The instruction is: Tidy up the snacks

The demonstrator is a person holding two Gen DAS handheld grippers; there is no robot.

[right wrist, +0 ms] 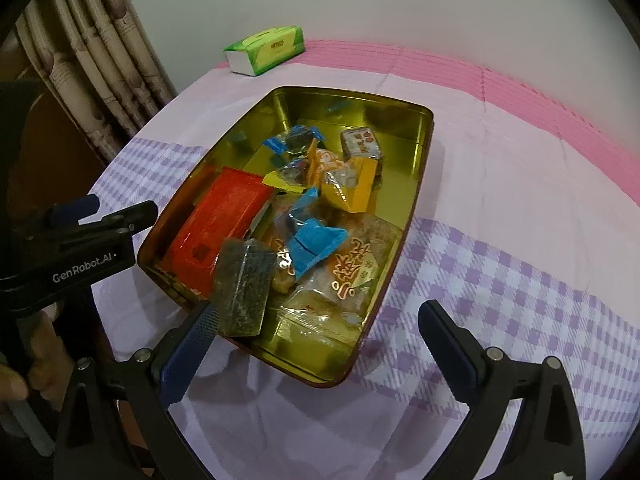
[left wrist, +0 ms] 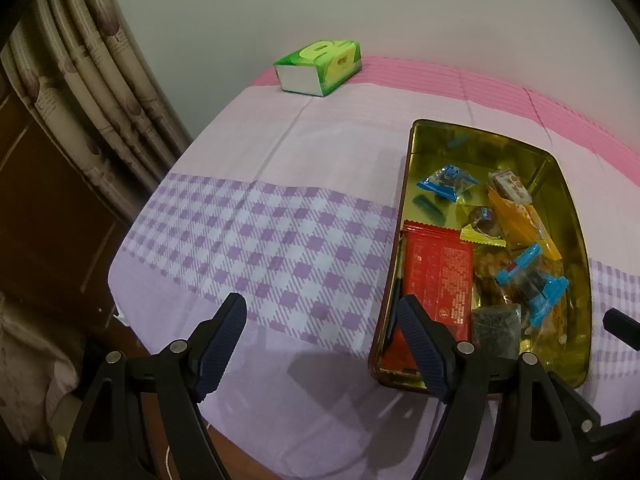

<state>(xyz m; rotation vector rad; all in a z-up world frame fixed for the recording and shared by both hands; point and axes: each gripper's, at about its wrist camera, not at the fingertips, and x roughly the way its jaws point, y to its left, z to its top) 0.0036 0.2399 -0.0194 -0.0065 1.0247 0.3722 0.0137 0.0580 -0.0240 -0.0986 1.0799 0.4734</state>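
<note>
Black, ribbed fingers of the left gripper (left wrist: 320, 316) and right gripper (right wrist: 320, 320) stand spread, holding nothing. Beyond, a shiny gold tin (right wrist: 416, 184) on the checked tabletop (left wrist: 280, 248) holds crinkly wrapped snacks (right wrist: 316, 216), a red packet (right wrist: 224, 216). Farthest, a green tissue box (left wrist: 320, 66).

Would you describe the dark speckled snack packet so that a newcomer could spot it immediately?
Find the gold tin on the purple checked cloth. At its near end, beside the red packet, lies the dark speckled packet: the only clear wrapper with blackish contents.
</note>
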